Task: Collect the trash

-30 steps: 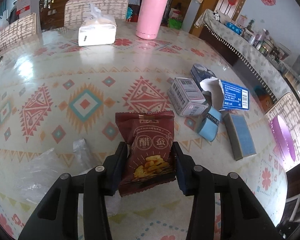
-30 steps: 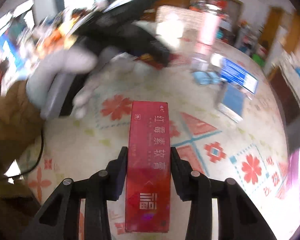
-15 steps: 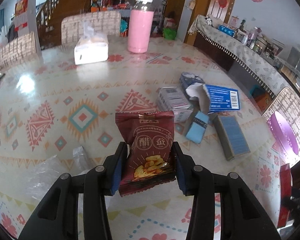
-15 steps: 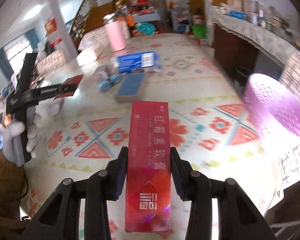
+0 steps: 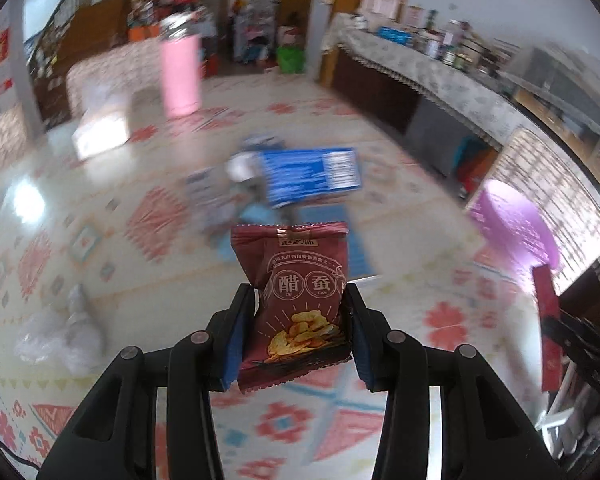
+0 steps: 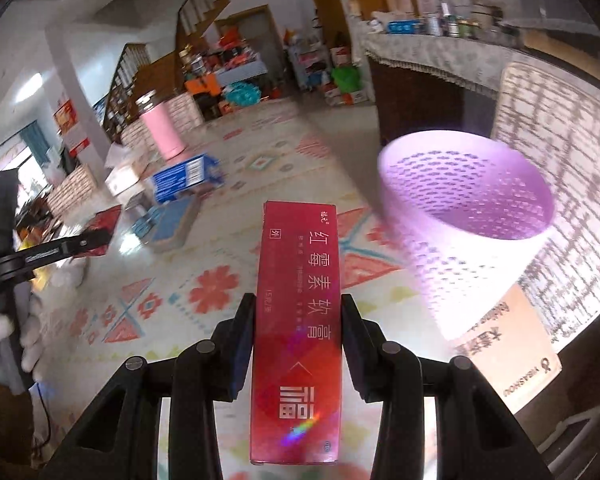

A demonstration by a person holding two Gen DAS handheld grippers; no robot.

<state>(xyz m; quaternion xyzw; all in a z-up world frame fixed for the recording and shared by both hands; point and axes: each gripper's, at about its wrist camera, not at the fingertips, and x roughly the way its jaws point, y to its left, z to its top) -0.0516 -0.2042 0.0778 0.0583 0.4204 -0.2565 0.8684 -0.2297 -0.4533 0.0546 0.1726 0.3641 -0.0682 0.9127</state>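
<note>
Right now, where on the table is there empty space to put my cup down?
The table is bare between the white tissue box and the crumpled clear plastic. It is also bare between the blue boxes and the purple basket. It is crowded around those blue boxes, near the pink bottle.

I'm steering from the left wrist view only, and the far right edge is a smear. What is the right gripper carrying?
Observer: The right gripper has its jaws shut on a long red box.
Operator: Is the purple basket near it?
Observer: Yes. In the right wrist view the purple basket stands ahead and to the right of the box, mouth open, on a cardboard box beyond the table edge.
Operator: Anything in the basket?
Observer: None visible in the part of the inside that shows.
</note>
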